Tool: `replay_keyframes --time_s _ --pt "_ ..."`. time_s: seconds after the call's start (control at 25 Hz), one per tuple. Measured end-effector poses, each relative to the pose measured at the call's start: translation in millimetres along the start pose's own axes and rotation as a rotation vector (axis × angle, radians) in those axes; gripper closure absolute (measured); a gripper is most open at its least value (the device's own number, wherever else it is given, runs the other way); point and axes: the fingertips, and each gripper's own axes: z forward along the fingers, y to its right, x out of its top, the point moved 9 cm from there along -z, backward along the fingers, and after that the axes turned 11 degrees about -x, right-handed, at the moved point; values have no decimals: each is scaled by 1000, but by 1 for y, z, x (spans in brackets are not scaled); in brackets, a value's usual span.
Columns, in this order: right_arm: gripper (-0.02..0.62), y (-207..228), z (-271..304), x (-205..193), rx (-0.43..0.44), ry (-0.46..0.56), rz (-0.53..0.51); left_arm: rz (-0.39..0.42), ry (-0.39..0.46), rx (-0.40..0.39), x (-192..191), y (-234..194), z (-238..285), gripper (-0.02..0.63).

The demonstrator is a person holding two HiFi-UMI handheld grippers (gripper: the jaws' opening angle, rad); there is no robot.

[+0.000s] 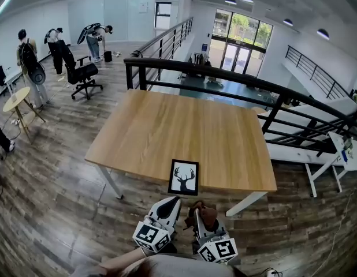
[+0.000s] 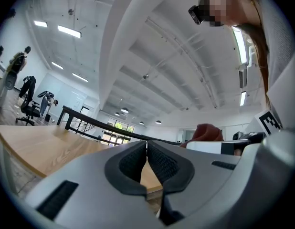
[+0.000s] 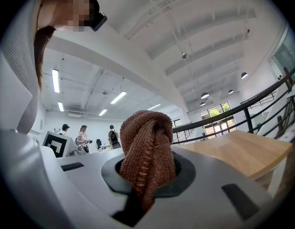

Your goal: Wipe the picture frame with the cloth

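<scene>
Head view: the picture frame (image 1: 183, 177) lies flat at the near edge of the table (image 1: 167, 131), probably light, stiff and fragile, best steadied by its border; short of the table, the left gripper (image 2: 147, 162) is closed empty; the right gripper (image 3: 148, 173) clamps the soft cloth (image 3: 146, 137).

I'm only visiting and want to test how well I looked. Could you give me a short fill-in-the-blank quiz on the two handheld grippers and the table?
1. The right gripper is shut on a brown knitted ___.
2. The left gripper has its jaws together and holds ___.
3. The black picture frame lying on the light wooden table shows the silhouette of a ___.

Missing words: cloth; nothing; deer.
</scene>
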Motion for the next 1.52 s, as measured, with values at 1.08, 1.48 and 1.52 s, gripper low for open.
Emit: replay_keyframes --time_s 1.08,1.48,1.52 --pt "551 36 150 -23 -32 -77 30 -62 -133 -39 -25 -149 73 595" --pt "549 65 181 -27 1 -151 50 -354 -336 67 -92 -196 76 428" --pt "551 66 183 -27 6 -156 48 -361 -366 93 -100 -201 72 403"
